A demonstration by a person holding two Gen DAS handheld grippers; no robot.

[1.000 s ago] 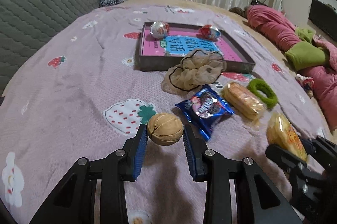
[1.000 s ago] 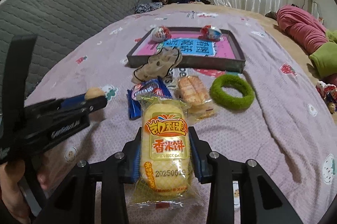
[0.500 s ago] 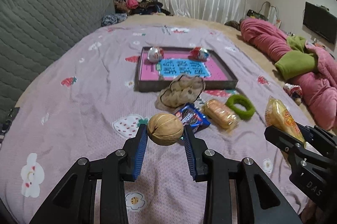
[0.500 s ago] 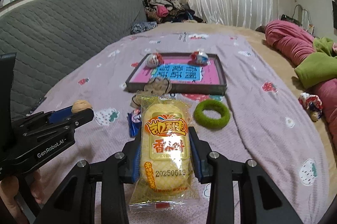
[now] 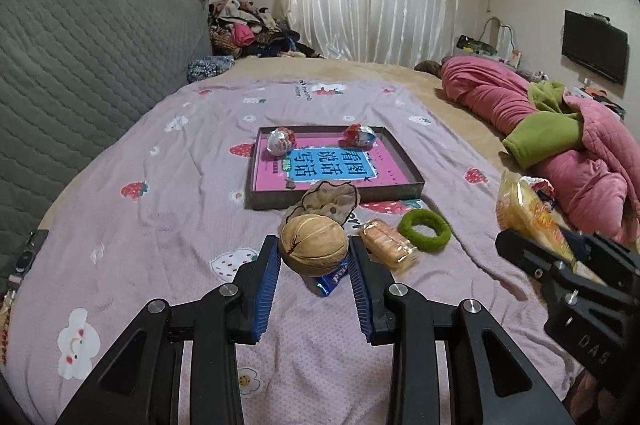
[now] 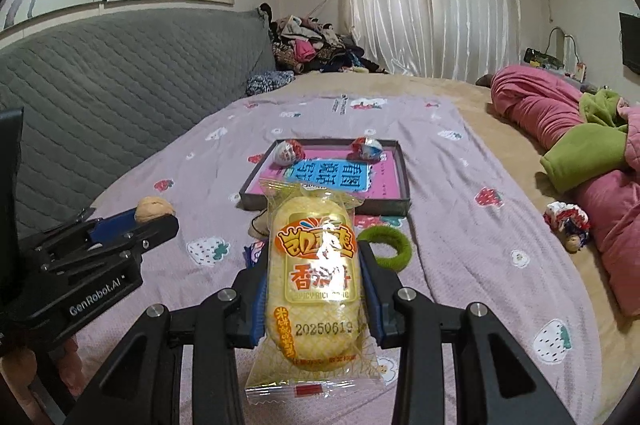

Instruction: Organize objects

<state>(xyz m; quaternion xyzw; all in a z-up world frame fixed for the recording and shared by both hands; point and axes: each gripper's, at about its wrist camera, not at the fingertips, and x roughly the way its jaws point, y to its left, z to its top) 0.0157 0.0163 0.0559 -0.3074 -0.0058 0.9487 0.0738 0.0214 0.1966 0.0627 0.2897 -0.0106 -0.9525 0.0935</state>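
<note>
My left gripper (image 5: pixel 314 245) is shut on a tan walnut (image 5: pixel 313 244), held above the purple bedspread. My right gripper (image 6: pixel 314 265) is shut on a yellow rice-cracker packet (image 6: pixel 314 285), also lifted off the bed. In the right wrist view the walnut (image 6: pixel 154 208) shows at the left in the other gripper; in the left wrist view the packet (image 5: pixel 524 209) shows at the right. Ahead lies a dark-rimmed tray (image 5: pixel 404 155) with a pink and blue book cover inside and two foil-wrapped eggs (image 5: pixel 282 141) (image 5: pixel 360 135) at its far corners.
On the bedspread before the tray lie a beige scrunchie (image 5: pixel 328 201), a wrapped biscuit (image 5: pixel 386 243), a green fuzzy ring (image 5: pixel 424 235) and a blue snack packet (image 5: pixel 330 279) half hidden under the walnut. Pink and green bedding (image 5: pixel 560 129) is piled at the right; a grey headboard (image 5: pixel 80 73) stands at the left.
Both grippers have risen with their loads and tilted up, so the tray and loose items look smaller and farther, and more of the room shows.
</note>
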